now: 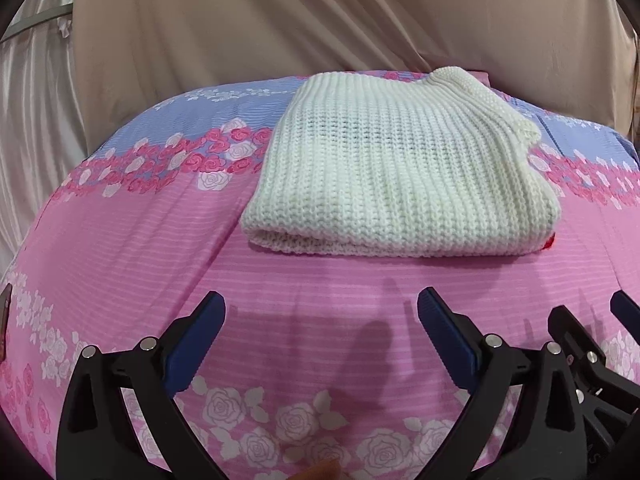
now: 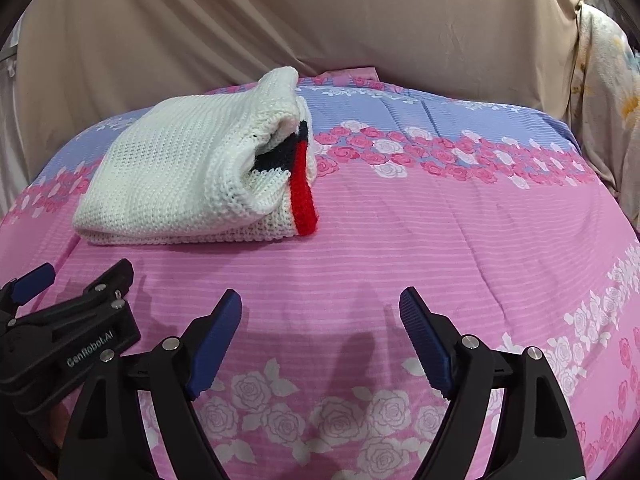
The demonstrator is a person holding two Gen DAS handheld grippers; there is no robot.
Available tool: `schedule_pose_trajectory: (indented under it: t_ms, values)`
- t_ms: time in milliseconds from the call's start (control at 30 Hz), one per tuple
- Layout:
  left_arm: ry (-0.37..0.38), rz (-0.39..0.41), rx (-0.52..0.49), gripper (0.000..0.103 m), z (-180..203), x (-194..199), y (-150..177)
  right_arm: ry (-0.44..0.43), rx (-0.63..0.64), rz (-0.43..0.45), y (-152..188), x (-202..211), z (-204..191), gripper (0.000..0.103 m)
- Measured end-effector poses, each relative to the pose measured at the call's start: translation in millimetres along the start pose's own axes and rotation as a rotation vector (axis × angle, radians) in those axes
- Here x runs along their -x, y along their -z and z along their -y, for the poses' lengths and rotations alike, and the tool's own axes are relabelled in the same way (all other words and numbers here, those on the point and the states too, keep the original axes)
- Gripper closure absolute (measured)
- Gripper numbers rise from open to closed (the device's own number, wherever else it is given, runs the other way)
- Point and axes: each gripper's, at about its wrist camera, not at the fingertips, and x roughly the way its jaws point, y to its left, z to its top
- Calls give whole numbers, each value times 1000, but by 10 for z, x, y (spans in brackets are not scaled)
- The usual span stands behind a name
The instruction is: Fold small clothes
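Now, my grippers: my left gripper [image 1: 322, 312] and right gripper [image 2: 320, 310] both hover over bare quilt with their blue ribbed pads spread apart, holding nothing.
Sweater: the white knit sweater [image 1: 400, 176] lies folded into a thick rectangle on the floral bedspread [image 2: 420, 240], at about 12 o'clock from my left gripper and 10 o'clock from my right, apart from both.
Fold state: I judge it nearly finished; the side facing my right camera gapes open, showing a red stripe [image 2: 302, 196] and a dark navy band [image 2: 280, 156] inside.
Texture: chunky ribbed yarn, soft and springy, rounded at the near fold.
Handling: I expect it light, limp and grippy rather than slippery; layers may slide or spring open if lifted by one edge.
Where to hold: pinch through all layers at the near folded edge, one gripper toward each corner.
Backdrop: a beige draped curtain [image 1: 280, 40] at 12 o'clock.
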Motion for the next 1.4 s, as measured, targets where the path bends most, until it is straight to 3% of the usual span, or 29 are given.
schedule_pose_trajectory:
  t_ms: [733, 1400]
  values:
    - [-50, -35, -32, 9, 81, -48, 28, 64, 2, -3, 18, -6, -74, 23]
    - [-72, -39, -27, 11, 121, -40, 42, 69, 6, -7, 30, -10, -88, 23]
